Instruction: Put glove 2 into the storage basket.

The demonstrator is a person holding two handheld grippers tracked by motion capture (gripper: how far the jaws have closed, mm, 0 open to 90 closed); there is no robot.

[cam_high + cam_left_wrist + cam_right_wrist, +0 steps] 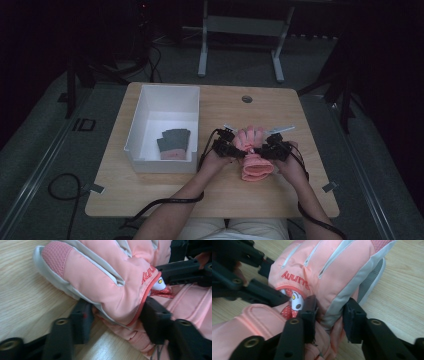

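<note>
A pink winter glove [252,150] with grey trim lies on the wooden table [165,195], fingers pointing away from the person. Its finger part [100,272] overlaps a pink cuff part [195,305]; whether this is one glove or two I cannot tell. My left gripper [231,147] holds the glove's left side, and its jaws [117,312] press on the thumb-side edge and the red-piped hem. From the right, my right gripper [272,147] pinches the grey side seam [337,305] between its jaws [330,312]. A cartoon patch [295,302] peeks out under the hem.
A white open bin [150,100] stands on the table's left half, with dark grey gloves [174,140] inside. A round cable hole [247,99] sits near the table's far edge. Cables trail from both grippers toward the person.
</note>
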